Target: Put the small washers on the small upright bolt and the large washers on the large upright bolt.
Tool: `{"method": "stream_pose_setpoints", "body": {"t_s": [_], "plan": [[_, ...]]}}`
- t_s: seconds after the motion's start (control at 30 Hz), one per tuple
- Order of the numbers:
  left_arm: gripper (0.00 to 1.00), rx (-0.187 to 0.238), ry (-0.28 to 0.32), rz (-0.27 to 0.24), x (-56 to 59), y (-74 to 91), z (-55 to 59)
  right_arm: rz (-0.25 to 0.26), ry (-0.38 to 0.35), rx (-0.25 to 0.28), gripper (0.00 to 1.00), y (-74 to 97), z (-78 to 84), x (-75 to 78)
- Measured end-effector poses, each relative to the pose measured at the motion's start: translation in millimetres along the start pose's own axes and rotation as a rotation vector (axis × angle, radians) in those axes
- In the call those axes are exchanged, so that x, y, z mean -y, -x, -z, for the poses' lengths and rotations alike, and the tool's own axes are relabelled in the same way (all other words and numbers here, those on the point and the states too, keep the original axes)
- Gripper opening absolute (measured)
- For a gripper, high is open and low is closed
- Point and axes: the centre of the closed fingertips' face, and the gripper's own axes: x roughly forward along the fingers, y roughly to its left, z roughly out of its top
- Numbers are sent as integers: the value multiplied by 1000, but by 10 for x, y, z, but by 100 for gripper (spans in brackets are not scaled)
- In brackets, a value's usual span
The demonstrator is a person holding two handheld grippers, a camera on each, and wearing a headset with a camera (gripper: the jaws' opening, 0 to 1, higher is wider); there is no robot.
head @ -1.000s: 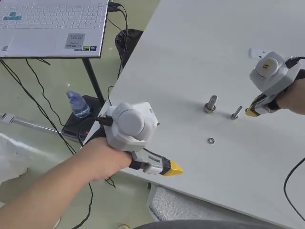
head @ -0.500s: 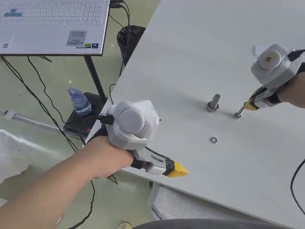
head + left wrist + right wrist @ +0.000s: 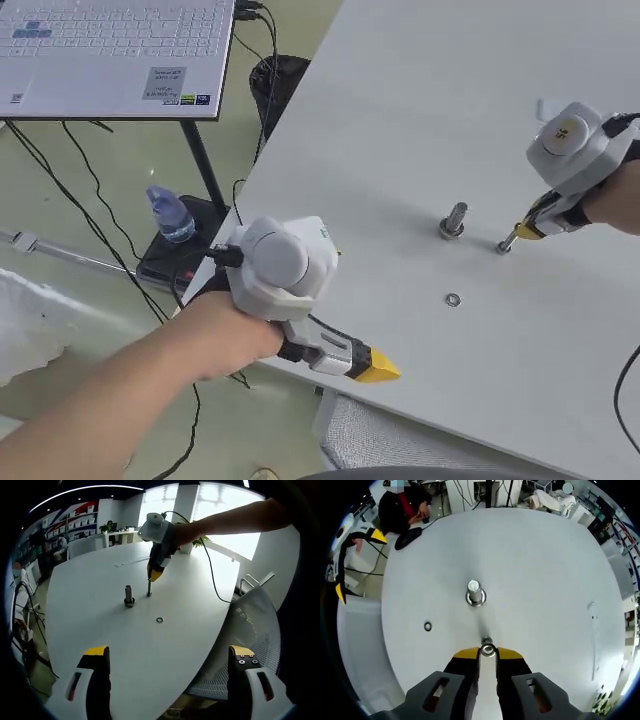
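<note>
Our right claw (image 3: pixel 487 655) stood nearly closed at the top of the small bolt (image 3: pixel 487 642), and we could not tell whether it pinched a washer. A tilt or early release there could have dropped one beside the bolt or tipped it. The large bolt (image 3: pixel 475 592) stood just ahead of that claw, a loose washer (image 3: pixel 427 626) lay off to one side, and our left claw (image 3: pixel 167 652) hung wide open, well short of them.

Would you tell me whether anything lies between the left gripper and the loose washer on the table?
Nothing visible does. Bare table lies between the left gripper, its tongs open, and the loose washer. The large bolt and the small bolt stand beyond the washer.
</note>
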Motion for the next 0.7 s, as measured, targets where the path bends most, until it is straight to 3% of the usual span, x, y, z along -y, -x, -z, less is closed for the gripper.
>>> {"method": "stream_pose_setpoints", "body": {"t_s": [0.7], "plan": [[94,-7,11,-1,-15,19,63,-3,6,0,12,-110,6,-39]]}}
